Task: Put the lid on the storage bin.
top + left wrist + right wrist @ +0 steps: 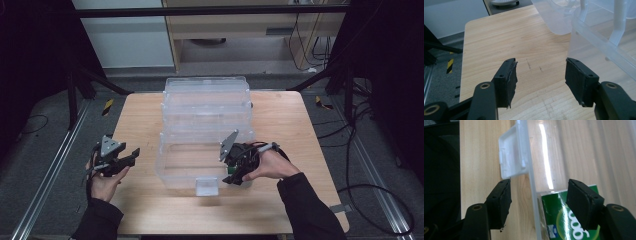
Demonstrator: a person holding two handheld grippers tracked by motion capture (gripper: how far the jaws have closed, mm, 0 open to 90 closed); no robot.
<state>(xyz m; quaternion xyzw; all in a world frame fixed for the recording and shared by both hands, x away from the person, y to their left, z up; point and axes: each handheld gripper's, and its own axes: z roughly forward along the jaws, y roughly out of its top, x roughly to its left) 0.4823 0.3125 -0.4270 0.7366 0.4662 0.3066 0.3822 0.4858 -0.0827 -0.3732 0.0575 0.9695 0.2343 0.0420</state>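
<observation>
Grey floor (45, 125), metal rails (45, 180), wooden cabinet (235, 30) behind.

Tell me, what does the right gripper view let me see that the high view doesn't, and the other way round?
The right gripper view alone shows print: a green box with pale lettering behind the clear bin wall, and the right gripper with its open jaws straddling that wall below the white latch. The high view alone shows the left gripper held over the table, the person's right hand and the lid behind the bin. Both share the bin, its latch and the wooden table.
</observation>
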